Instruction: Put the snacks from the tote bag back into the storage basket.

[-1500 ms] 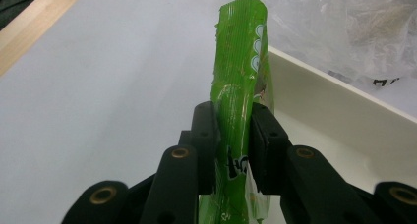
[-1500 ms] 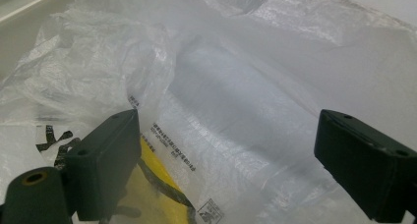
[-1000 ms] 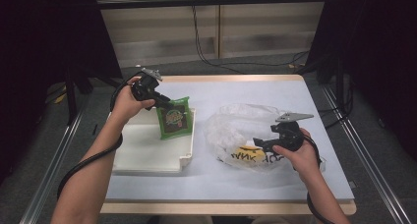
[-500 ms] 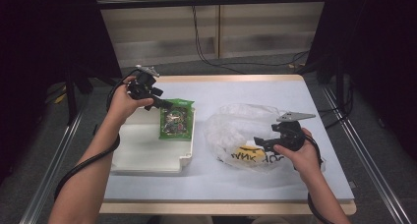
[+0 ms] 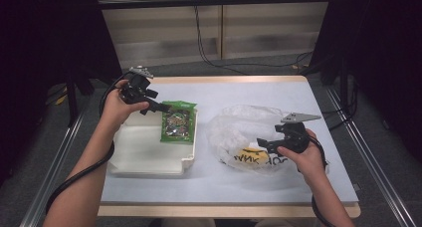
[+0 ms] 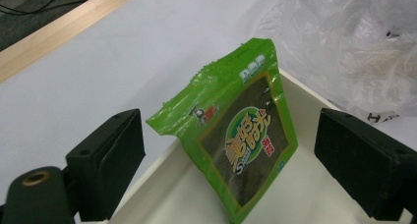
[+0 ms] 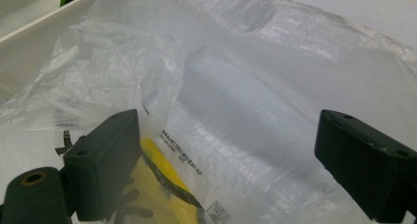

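Note:
A green snack packet leans against the far right wall of the white tray. My left gripper hovers just up and left of it, and its jaws have just been opening. In the left gripper view the packet stands free ahead of the left gripper, with neither pad touching it. To the right lies a crumpled clear plastic bag with yellow print. My right gripper rests at the bag's near right side. Its jaws are open, with the bag's film lying ahead of the right gripper.
The tray's white rim runs close beside the bag. Bare white table surface stretches behind both, up to the wooden far edge. Cables trail from both grippers toward the near side.
The left gripper has let go of the green packet and drawn back up and to the left. The packet now leans in the tray. The right gripper has stayed put.

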Demonstrator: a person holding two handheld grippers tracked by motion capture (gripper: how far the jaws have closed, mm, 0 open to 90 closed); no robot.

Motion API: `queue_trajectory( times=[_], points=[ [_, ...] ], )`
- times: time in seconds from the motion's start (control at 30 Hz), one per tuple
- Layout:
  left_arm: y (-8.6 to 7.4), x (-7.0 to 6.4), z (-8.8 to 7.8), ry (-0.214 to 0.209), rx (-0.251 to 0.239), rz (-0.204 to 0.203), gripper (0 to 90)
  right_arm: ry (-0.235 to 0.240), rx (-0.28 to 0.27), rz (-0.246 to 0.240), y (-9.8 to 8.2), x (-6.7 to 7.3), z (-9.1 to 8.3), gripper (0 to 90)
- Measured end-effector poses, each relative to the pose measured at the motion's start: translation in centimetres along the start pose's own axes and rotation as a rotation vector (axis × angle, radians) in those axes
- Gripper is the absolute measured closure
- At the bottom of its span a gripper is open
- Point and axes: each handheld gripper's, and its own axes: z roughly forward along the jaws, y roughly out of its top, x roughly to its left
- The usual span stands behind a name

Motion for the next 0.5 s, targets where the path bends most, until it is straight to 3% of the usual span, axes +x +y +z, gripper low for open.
queue_trajectory(
  times=[0.1, 0.5],
  points=[
    [-0.3, -0.4, -0.3, -0.002, -0.025, -0.011, 11.3, 0.0, -0.006, -0.002, 0.1, 0.1, -0.2, 10.3],
    [-1.3, -1.4, -0.9, -0.001, -0.031, -0.019, 9.6, 0.011, -0.031, -0.013, 0.7, 0.8, -0.9, 10.2]
  ],
)
